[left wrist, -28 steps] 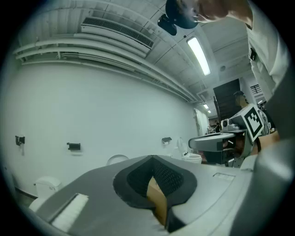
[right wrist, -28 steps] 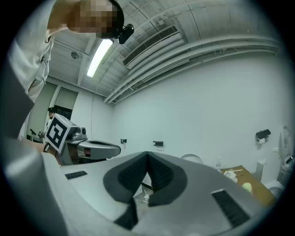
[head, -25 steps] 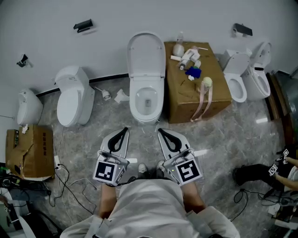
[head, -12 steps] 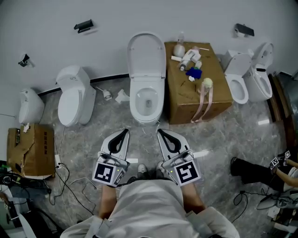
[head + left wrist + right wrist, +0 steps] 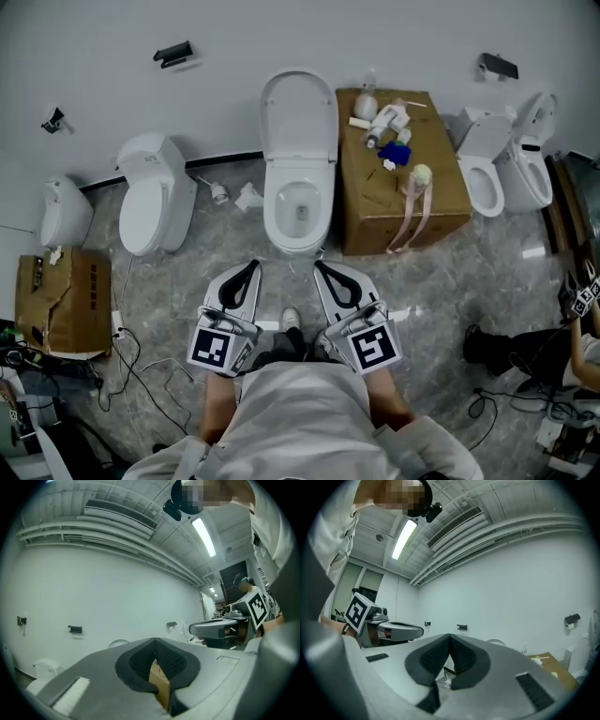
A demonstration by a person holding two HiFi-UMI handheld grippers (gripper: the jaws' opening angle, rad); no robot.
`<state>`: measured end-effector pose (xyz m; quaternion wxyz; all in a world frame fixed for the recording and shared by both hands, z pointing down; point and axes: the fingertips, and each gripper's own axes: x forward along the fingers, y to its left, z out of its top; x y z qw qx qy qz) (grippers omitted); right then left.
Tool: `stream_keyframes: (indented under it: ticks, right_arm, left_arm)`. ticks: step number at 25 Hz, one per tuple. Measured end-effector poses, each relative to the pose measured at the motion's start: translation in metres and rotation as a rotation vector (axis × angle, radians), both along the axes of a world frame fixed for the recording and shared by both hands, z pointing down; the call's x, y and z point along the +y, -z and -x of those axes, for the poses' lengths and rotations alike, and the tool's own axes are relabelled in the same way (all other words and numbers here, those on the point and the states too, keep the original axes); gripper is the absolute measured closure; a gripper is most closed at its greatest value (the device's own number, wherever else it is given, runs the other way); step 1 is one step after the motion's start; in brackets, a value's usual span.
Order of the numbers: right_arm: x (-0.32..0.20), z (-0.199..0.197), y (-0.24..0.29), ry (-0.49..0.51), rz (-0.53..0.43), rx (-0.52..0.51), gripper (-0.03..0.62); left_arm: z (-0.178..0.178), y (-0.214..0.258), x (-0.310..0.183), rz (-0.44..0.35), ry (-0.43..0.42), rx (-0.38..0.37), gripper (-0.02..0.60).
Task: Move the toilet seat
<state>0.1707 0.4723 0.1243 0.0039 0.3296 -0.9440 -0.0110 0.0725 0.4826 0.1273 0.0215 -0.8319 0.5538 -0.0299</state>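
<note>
Left gripper: jaws pressed together with nothing between them; lower center of the head view, tip aimed toward the toilet.
Right gripper: jaws also together and empty; just right of the left one, tip aimed the same way.
Toilet seat: raised upright at top center, above the open bowl; well apart from the 2 grippers.
Cardboard box: just beside the bowl on the right, small items on top.
Closed toilet: left of center, lid down.

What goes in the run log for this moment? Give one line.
left tongs: shut, empty | right tongs: shut, empty | toilet: ahead, untouched | lid: up
</note>
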Motion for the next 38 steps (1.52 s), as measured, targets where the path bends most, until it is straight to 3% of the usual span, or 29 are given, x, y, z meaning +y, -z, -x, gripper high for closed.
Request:
stream_keyframes:
  ticks: [20,38]
  right_arm:
    - [-0.092,0.083,-0.017,-0.078,0.032,0.063,0.594]
    - [-0.195,0.078,-0.031,-0.09,0.071,0.064,0.594]
  left_arm:
    - [0.08,-0.018,-0.1,0.026,-0.096,0.054,0.58]
    - [0.072,-0.029,-0.202,0.046,-0.128,0.042,0.58]
